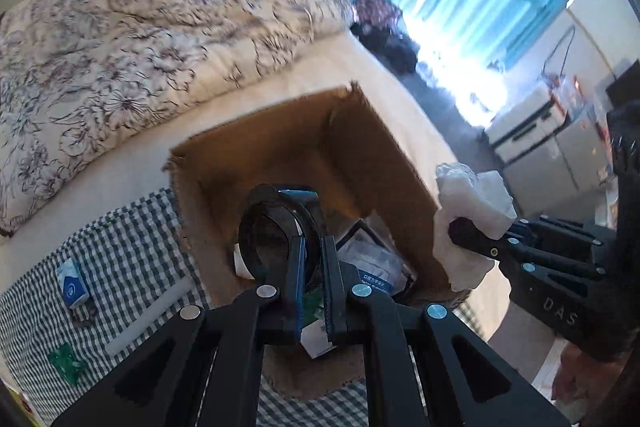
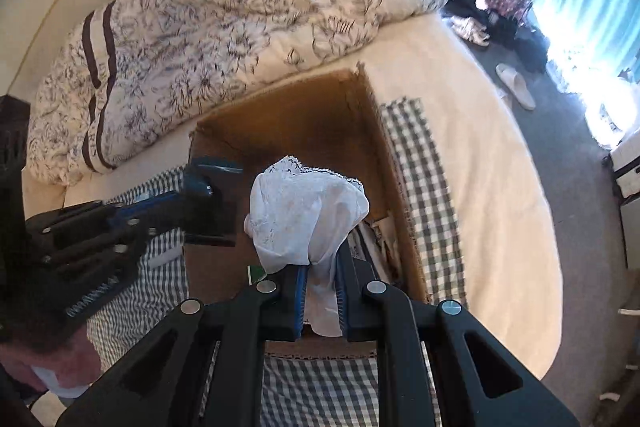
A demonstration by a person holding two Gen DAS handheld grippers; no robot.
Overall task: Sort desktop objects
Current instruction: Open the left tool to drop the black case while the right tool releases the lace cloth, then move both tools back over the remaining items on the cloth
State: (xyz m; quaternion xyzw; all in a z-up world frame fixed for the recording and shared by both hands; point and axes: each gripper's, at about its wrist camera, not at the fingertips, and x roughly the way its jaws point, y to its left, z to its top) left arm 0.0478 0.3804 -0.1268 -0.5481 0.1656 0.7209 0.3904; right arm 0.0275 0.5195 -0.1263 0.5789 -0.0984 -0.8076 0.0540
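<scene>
- The left gripper (image 1: 312, 247) has its jaws closed on a black ring-shaped object (image 1: 272, 227), which stands up between the jaw tips over the open cardboard box (image 1: 280, 143).
- The right gripper (image 2: 320, 279) has its jaws clamped on a crumpled white tissue (image 2: 308, 211), bulging above the tips, also over the box.
- The box sits on a checked cloth (image 1: 132, 259) on the bed (image 1: 400, 75), beside a flowered quilt (image 1: 140, 27).
- Packets in the box bottom (image 1: 372, 263) are partly hidden and blurred; their print is unreadable.
- A small blue-and-white packet (image 1: 72, 285) and a green card (image 1: 66, 361) lie on the cloth, left of the box.
</scene>
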